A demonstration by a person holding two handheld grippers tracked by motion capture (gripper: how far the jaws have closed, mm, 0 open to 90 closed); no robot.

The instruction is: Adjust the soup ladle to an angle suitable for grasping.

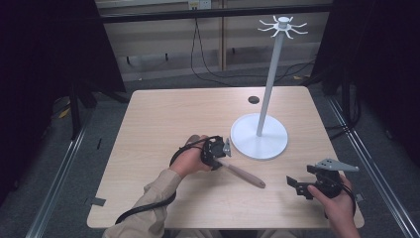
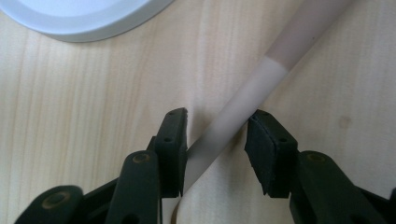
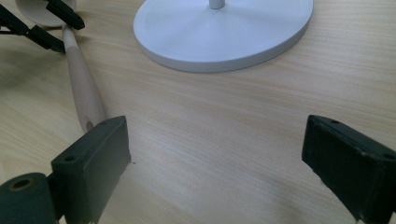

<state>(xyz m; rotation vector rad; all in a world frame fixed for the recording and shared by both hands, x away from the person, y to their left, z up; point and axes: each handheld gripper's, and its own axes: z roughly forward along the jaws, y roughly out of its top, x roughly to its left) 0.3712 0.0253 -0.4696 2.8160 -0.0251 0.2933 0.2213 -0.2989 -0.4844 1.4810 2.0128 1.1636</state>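
The work surface is a light wood-grain table (image 1: pixel 163 119) with rounded corners, standing on grey carpeted floor (image 1: pixel 99 129) between two metal floor rails (image 1: pixel 59 178). Dark curtains (image 1: pixel 44 59) close off both sides of the room; at the far end a pale wall panel runs behind the table, with black cables (image 1: pixel 208 74) hanging down it and trailing across the floor. A small dark round spot (image 1: pixel 253 99) sits in the tabletop near the far edge. On the right half of the table stands a white rack (image 1: pixel 270 89): a round flat base, a tall thin pole, and a crown of curved hooks at the top. The item being handled is a long utensil (image 1: pixel 245 176) with a pale grey stem and a pinkish-beige handle, lying flat on the wood just in front of the rack's base, handle end pointing toward the person's right. The left gripper (image 2: pixel 217 142) is lowered over the stem, jaws either side of it; one pad lies against the stem, the other stands just clear of it, so the jaws are apart and not clamped. The right gripper (image 3: pixel 215 158) is held near the table's near right corner, jaws spread wide with only bare wood between them, the handle's tip just beside one jaw in the right gripper view.
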